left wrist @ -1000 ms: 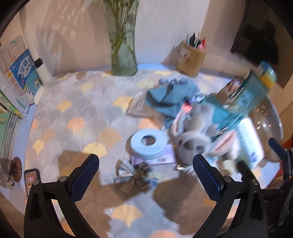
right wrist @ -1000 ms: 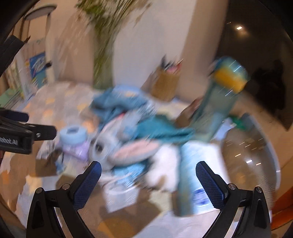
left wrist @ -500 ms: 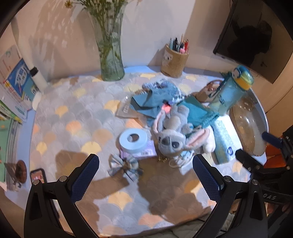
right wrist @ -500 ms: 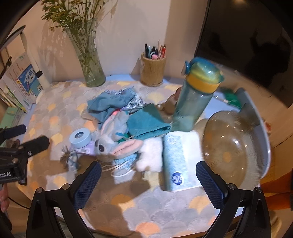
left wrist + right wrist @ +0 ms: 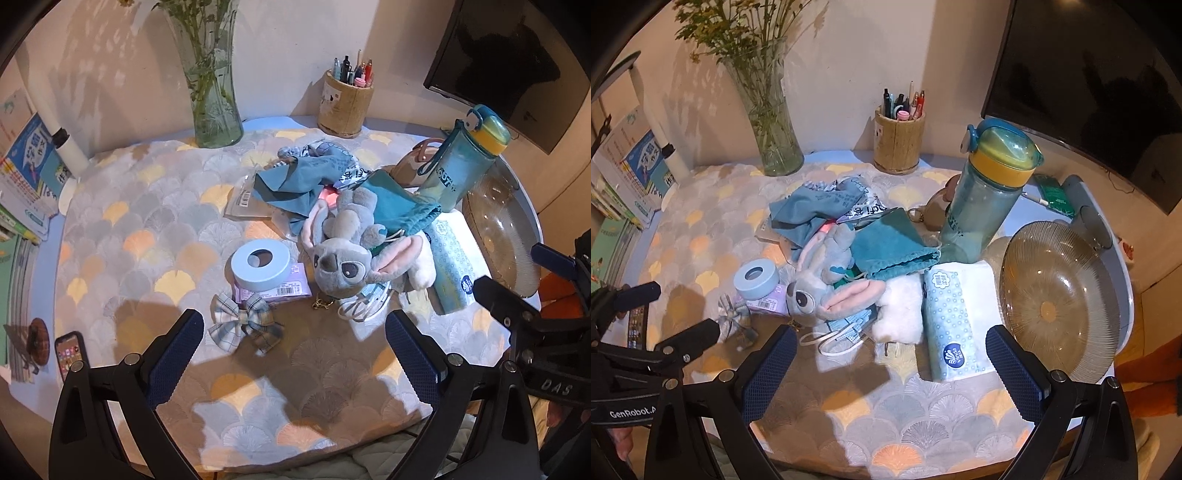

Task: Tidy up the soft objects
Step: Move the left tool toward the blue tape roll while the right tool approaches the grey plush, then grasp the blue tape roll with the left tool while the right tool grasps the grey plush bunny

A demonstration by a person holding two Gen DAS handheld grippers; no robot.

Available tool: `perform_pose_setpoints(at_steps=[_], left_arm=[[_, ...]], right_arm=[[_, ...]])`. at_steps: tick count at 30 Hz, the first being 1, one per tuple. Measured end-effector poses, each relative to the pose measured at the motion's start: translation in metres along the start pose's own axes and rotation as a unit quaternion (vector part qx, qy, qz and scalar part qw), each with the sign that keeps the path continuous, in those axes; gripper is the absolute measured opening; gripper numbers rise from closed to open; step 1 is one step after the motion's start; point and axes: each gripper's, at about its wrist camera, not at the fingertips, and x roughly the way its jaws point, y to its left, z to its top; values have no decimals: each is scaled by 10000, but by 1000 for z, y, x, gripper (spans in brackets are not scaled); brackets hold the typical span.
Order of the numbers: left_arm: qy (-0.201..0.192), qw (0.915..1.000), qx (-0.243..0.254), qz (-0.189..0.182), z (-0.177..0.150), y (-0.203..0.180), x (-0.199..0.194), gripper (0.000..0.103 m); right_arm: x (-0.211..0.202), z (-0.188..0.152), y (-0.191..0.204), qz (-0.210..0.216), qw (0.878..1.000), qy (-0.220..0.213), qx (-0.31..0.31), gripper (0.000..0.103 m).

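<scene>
A grey plush toy [image 5: 343, 254] [image 5: 823, 284] lies in the middle of the table among soft things: a blue cloth [image 5: 299, 181] [image 5: 809, 210], a teal drawstring pouch [image 5: 399, 210] [image 5: 894, 247], a white fluffy piece [image 5: 897, 310], a face mask [image 5: 842, 332] and a plaid bow [image 5: 243, 325]. My left gripper [image 5: 295, 354] is open and empty above the near edge, behind the bow. My right gripper [image 5: 890, 365] is open and empty, above the table in front of the tissue pack [image 5: 945, 325]. Each gripper shows at the edge of the other's view.
A blue tape roll [image 5: 260, 264] sits on a purple packet. A water bottle [image 5: 986, 199], glass bowl [image 5: 1056, 302], pen holder [image 5: 899, 144] and flower vase [image 5: 775, 129] stand around. Books [image 5: 26, 177] are stacked at left; a phone [image 5: 70, 354] lies at the left edge.
Both grippers have pulled back and risen from the pile; the table looks smaller and farther. The views have gone from blurred to sharp. Both grippers stay open.
</scene>
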Motion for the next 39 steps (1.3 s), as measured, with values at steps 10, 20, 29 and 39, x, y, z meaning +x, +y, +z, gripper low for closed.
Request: perform_pose_setpoints(at_steps=[10, 20, 29, 39], left_arm=[[210, 9994, -285, 2, -5, 9, 12, 99], [290, 9986, -446, -8, -6, 13, 18, 100], [386, 9975, -592, -47, -6, 19, 23, 100], [669, 9959, -604, 13, -6, 21, 37, 100]], right_arm=[[5, -4, 2, 24, 10000, 77, -55, 103], [18, -5, 8, 71, 9994, 315, -129, 103], [23, -3, 8, 199, 9990, 399, -64, 103], [31, -1, 7, 297, 9983, 501, 2, 103]])
